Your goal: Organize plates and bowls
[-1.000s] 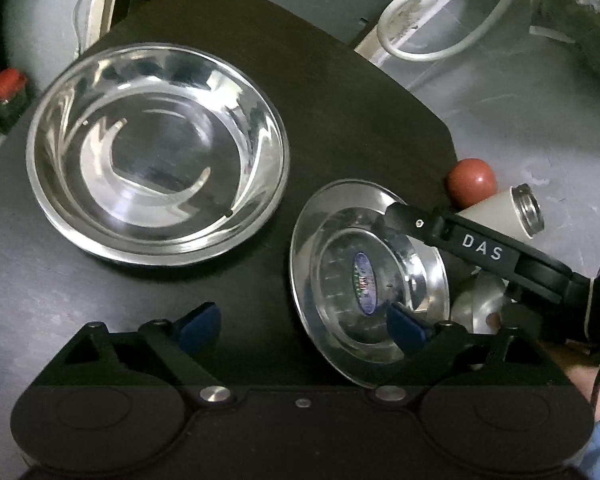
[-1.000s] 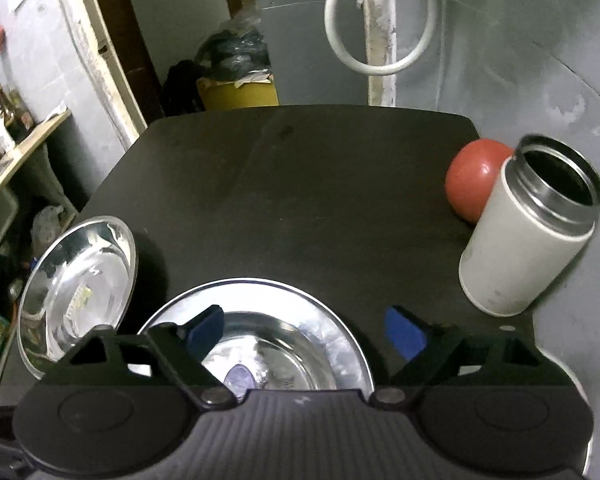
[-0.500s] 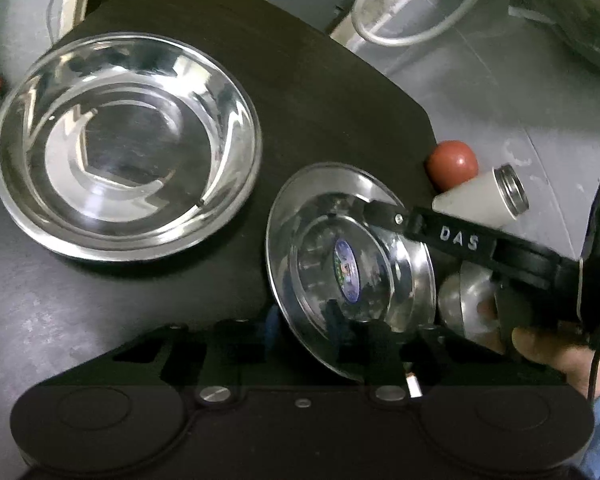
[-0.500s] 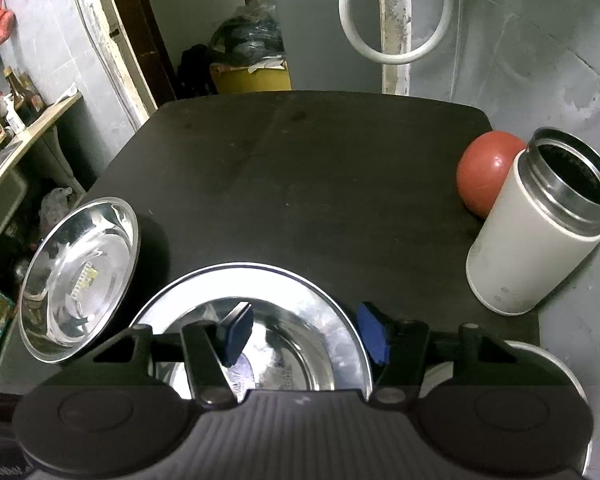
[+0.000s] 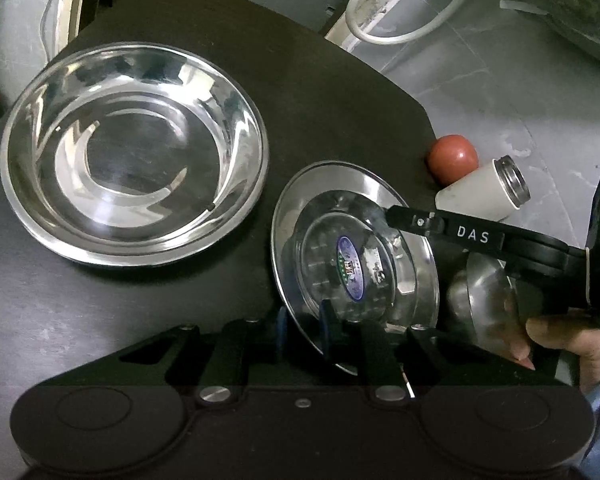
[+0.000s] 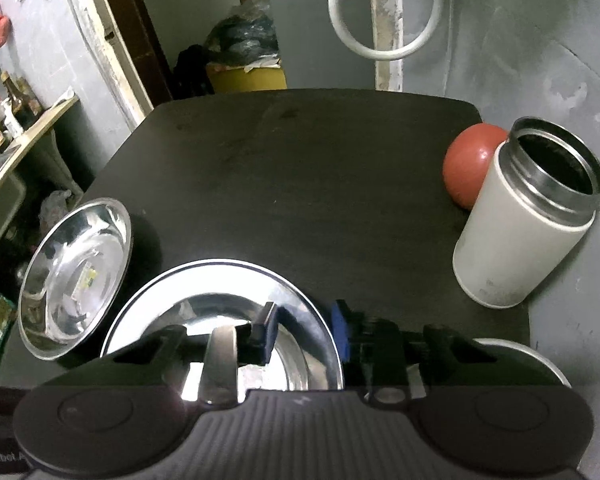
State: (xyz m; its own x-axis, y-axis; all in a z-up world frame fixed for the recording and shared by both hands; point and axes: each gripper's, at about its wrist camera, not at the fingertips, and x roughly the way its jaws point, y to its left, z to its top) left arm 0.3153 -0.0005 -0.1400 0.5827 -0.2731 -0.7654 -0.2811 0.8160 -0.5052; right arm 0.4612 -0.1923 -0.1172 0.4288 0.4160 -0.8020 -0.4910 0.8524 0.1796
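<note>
Small steel plate (image 5: pixel 356 260): tilted up off the black table (image 5: pixel 320 92), sticker at its centre, right of the large bowl and apart from it. Held at two rims.
Left gripper (image 5: pixel 302 326): blue pads closed on the plate's near rim, one pad on each face.
Right gripper (image 6: pixel 304 330): jaws drawn in on the plate's right rim, one blue pad over the inside, the other outside; whether both pads touched the steel could not be told from the wrist view. In the left wrist view its black finger marked "DAS" lay across the plate's right side.
Hand (image 5: pixel 568 336): fingers wrapped on the right gripper's handle, a blue sleeve edge at the near right.
Large steel bowl (image 5: pixel 134 152): upright and empty on the table's left side.
Second small steel dish (image 5: pixel 480 296): partly hidden behind the plate and the right gripper, near right corner of the table.
White flask (image 6: pixel 528 216): upright, lid off, steel mouth open, at the table's right edge.
Red ball (image 6: pixel 468 164): just beyond the flask, touching or nearly so.
White hose (image 6: pixel 384 12): looped on the far wall.
</note>
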